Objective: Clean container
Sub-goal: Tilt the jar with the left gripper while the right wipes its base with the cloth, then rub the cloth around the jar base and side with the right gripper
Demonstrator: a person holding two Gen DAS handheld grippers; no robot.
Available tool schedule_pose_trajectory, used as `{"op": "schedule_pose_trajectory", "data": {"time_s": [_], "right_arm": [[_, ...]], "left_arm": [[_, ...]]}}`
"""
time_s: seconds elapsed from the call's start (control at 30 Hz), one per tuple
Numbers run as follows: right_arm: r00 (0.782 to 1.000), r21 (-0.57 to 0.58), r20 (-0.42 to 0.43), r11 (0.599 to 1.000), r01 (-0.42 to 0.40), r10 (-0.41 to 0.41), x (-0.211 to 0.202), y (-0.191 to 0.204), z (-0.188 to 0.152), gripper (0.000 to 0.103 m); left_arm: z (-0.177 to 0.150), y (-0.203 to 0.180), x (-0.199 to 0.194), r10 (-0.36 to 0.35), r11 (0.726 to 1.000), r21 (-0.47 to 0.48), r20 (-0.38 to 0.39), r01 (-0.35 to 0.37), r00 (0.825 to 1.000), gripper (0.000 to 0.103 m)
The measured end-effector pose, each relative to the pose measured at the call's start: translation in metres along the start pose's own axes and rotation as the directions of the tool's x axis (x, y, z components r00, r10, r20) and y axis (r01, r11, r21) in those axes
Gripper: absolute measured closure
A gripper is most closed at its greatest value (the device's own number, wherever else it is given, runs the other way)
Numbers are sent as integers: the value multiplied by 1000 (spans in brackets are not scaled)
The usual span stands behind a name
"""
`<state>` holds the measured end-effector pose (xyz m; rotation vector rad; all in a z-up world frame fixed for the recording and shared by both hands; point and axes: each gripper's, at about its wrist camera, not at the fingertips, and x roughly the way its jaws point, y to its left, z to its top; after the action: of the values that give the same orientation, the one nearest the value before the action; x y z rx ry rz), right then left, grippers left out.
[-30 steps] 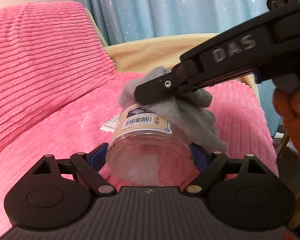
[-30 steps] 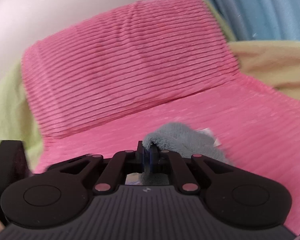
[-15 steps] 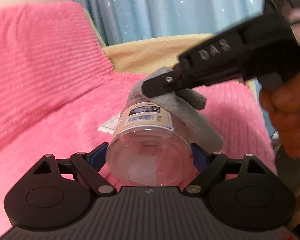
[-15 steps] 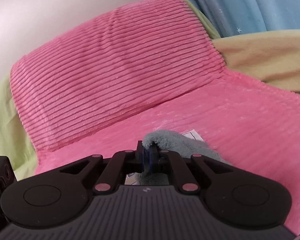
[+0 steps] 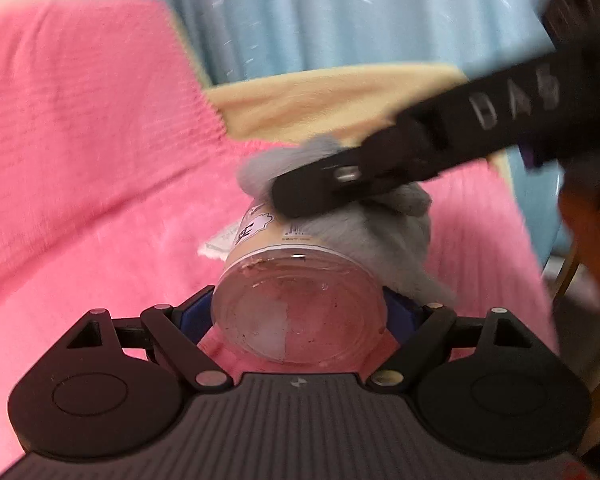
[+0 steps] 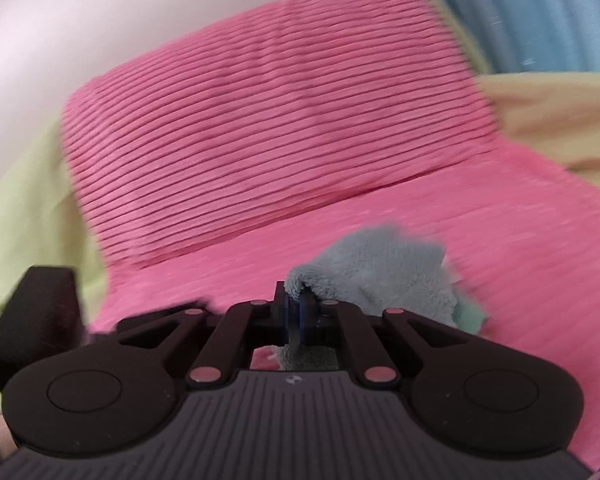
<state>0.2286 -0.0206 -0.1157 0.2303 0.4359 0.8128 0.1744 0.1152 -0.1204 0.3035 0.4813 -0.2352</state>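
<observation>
Above pink cushion [image 5: 100, 200], cloth [image 5: 380, 236] against container [image 5: 300, 312].

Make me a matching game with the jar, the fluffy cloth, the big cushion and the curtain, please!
Things:
1. jar
2. cloth
3. cushion
4. curtain

Matches:
A. light blue, hanging at the back
B. grey, pinched in the right tool
C. pink with ridges
D. clear, gripped by the left tool

Pairs: 1-D, 2-B, 3-C, 4-A
</observation>
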Motion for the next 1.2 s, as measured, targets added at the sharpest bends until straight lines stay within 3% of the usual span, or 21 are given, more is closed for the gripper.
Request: {"op": "schedule_pose_trajectory", "data": {"time_s": [0.1,0.2,0.33,0.4,0.5,0.67,0.77,0.9,0.97,1.03,1.1,1.2], "right_arm": [[1000,4,8,1000,19,-19,0,-2,1,100],[999,8,16,999,37,-37,-1,-4,1,100],[998,13,26,998,62,-62,-1,-7,2,100],[997,16,31,997,74,-74,-1,-8,3,100],[995,20,39,996,92,-93,-1,-10,3,100],[993,28,45,994,108,-110,-2,-14,5,100],[993,26,43,994,107,-108,-2,-12,4,100],[999,-3,10,999,38,-38,-2,-2,4,99],[1000,-26,-17,1000,-16,15,-1,6,2,99],[997,-48,-45,996,-70,68,0,14,0,99],[997,-50,-46,996,-70,68,0,14,0,100],[999,-41,-31,998,-39,38,0,9,1,100]], "left_arm": [[-2,-19,0,42,989,139,12,-43,999,18],[-2,-20,0,45,989,143,13,-46,999,18],[3,-1,-1,-29,999,-36,21,30,999,16],[4,15,-3,-83,980,-175,45,90,996,15],[2,31,-1,-130,940,-311,59,142,990,16],[-1,42,8,-185,898,-400,34,183,982,17],[-4,44,10,-191,893,-409,32,187,981,17],[-4,34,4,-165,927,-338,26,164,986,18],[-1,22,2,-113,968,-226,12,112,994,18],[-1,8,1,-65,992,-111,6,65,998,18],[-1,-5,0,-27,1000,1,8,27,1000,18],[-2,-18,0,2,996,95,15,-3,1000,18]]}}
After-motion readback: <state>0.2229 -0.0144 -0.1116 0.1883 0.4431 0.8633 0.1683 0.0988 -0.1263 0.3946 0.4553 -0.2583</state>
